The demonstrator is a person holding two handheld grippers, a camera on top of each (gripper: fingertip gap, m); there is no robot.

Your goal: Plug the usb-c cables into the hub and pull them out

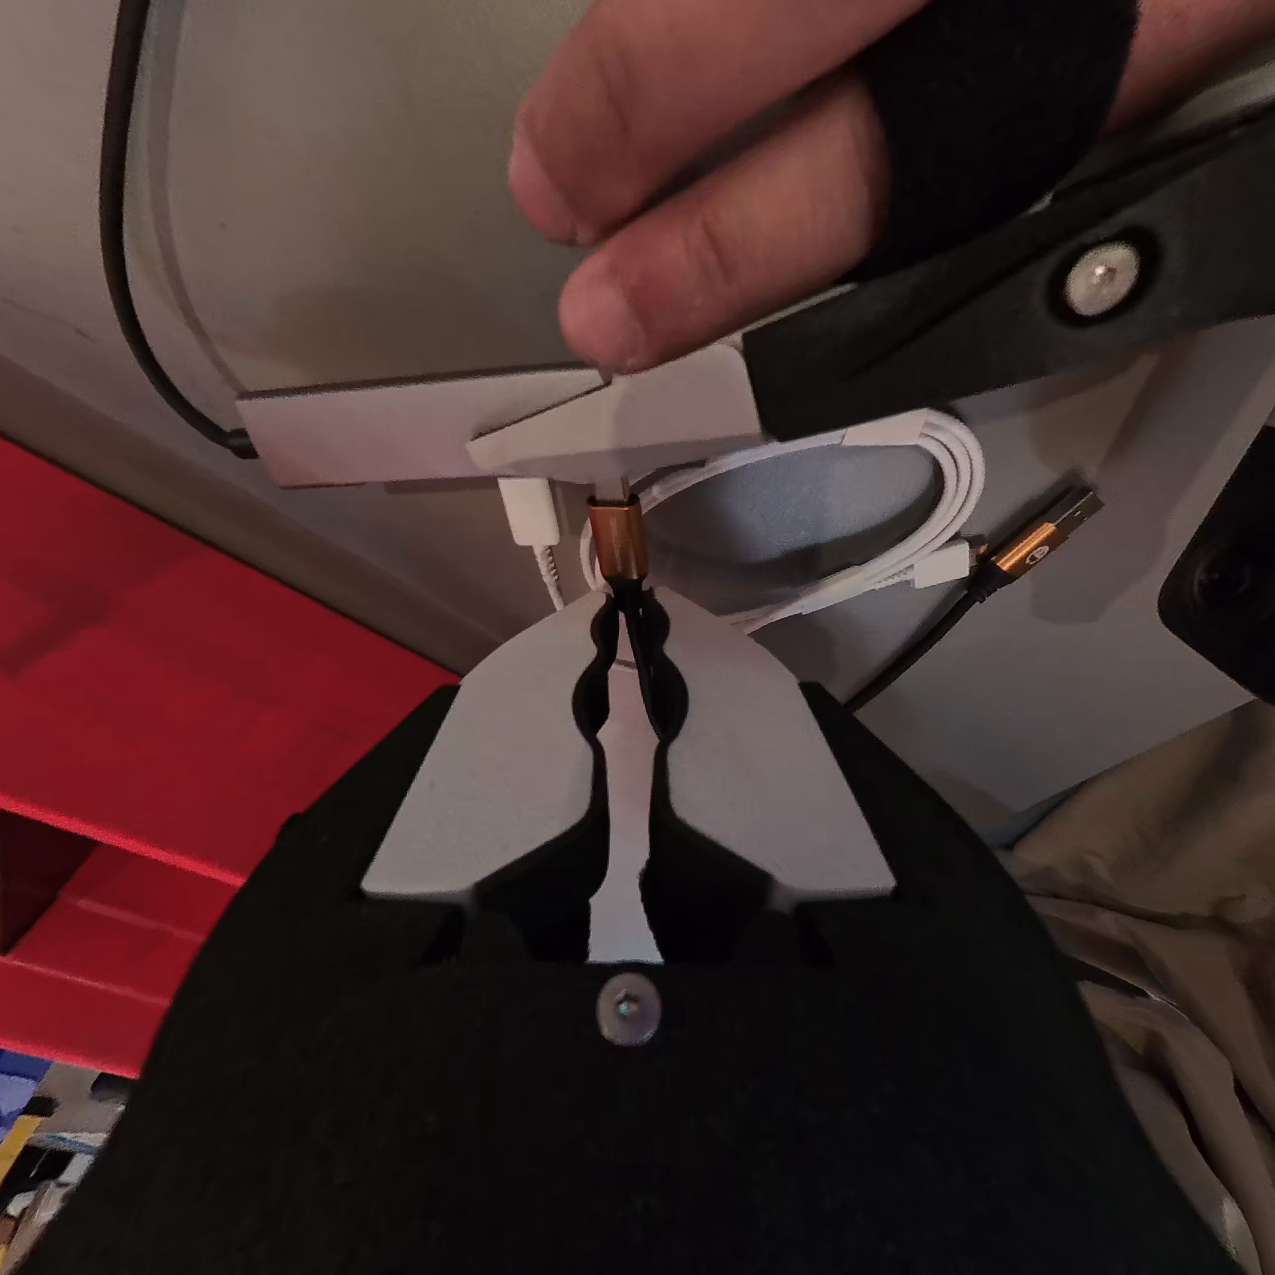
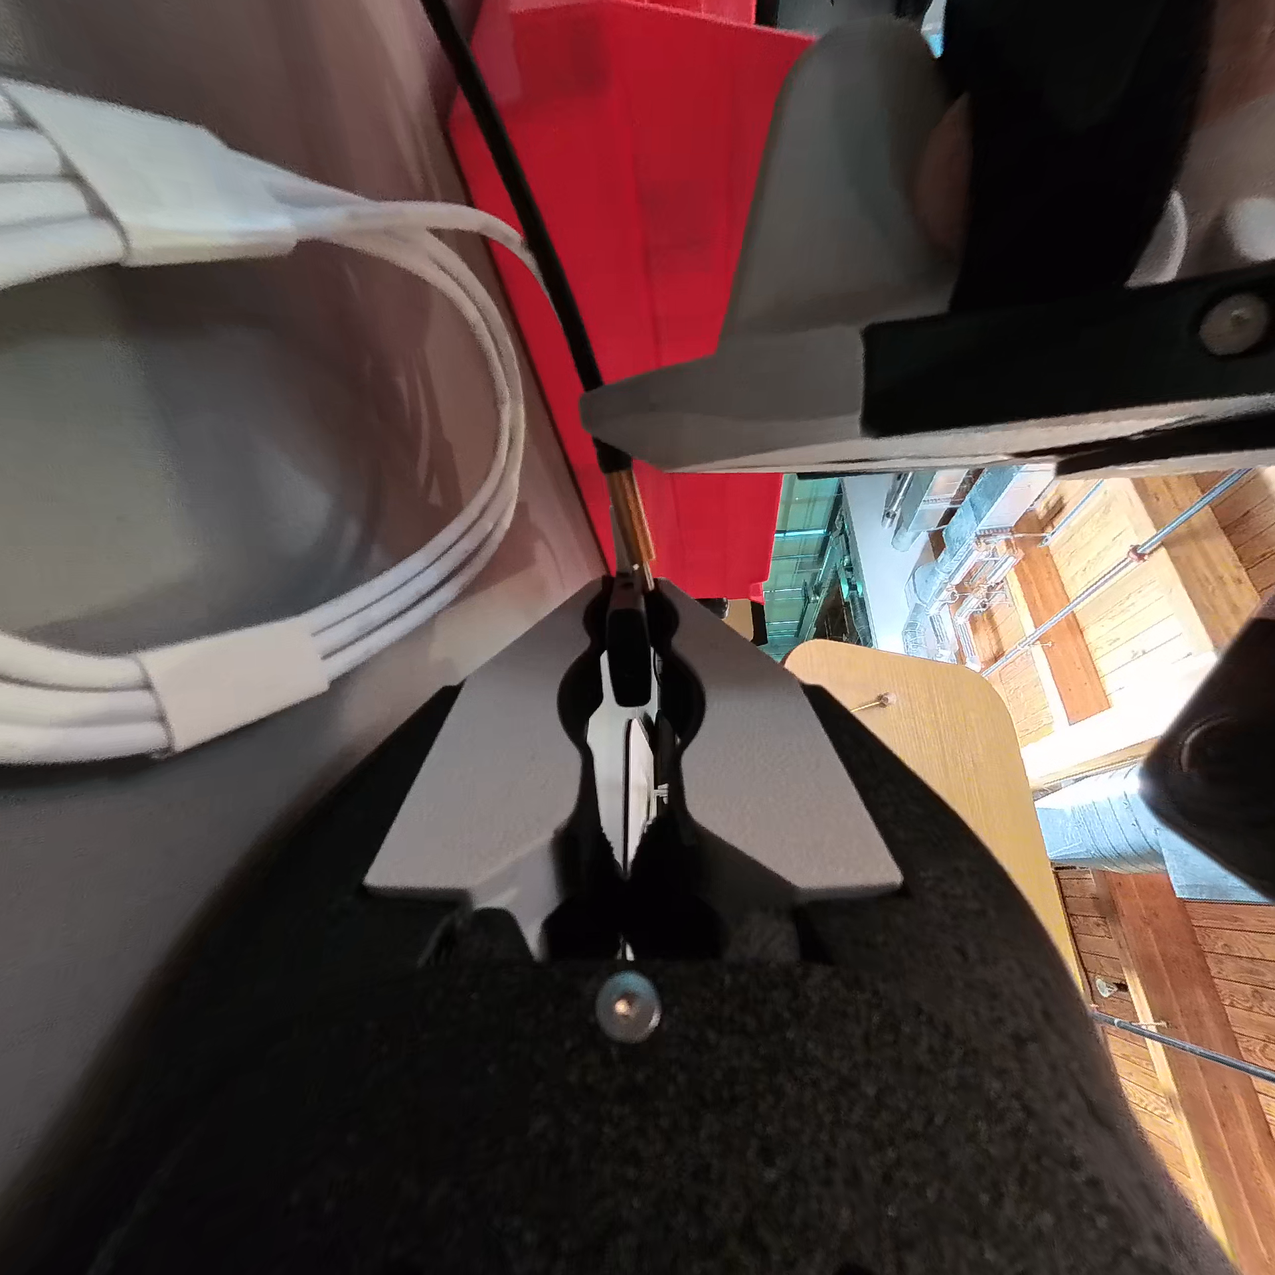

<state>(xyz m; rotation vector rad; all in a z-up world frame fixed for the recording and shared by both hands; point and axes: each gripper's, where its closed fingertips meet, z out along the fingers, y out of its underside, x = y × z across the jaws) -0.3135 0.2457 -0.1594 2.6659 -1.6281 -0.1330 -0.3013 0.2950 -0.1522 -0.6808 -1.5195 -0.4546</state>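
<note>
The grey hub [image 1: 372, 435] is held edge-on to me, and my right gripper [image 1: 545, 417] is shut on its end, coming in from the upper right. A white plug [image 1: 528, 514] sits in the hub's edge. My left gripper [image 1: 631, 607] is shut on the black cable [image 1: 638, 662] just behind its gold USB-C plug [image 1: 617, 545]. The plug's metal tip meets the hub's edge and a short part of it still shows. In the right wrist view my right gripper [image 2: 631, 586] clamps the hub [image 2: 624, 662], and the gold plug [image 2: 631, 514] and left gripper [image 2: 597, 414] are just beyond it.
A coiled white cable [image 1: 917, 497] lies on the grey table [image 1: 345, 207], also in the right wrist view [image 2: 441, 566]. The black cable's gold USB-A end [image 1: 1035, 538] lies to the right. A red box [image 1: 172, 655] stands on the left. A hand [image 1: 690, 207] holds the right gripper. Spacing between my two grippers at the tips: around 5 cm.
</note>
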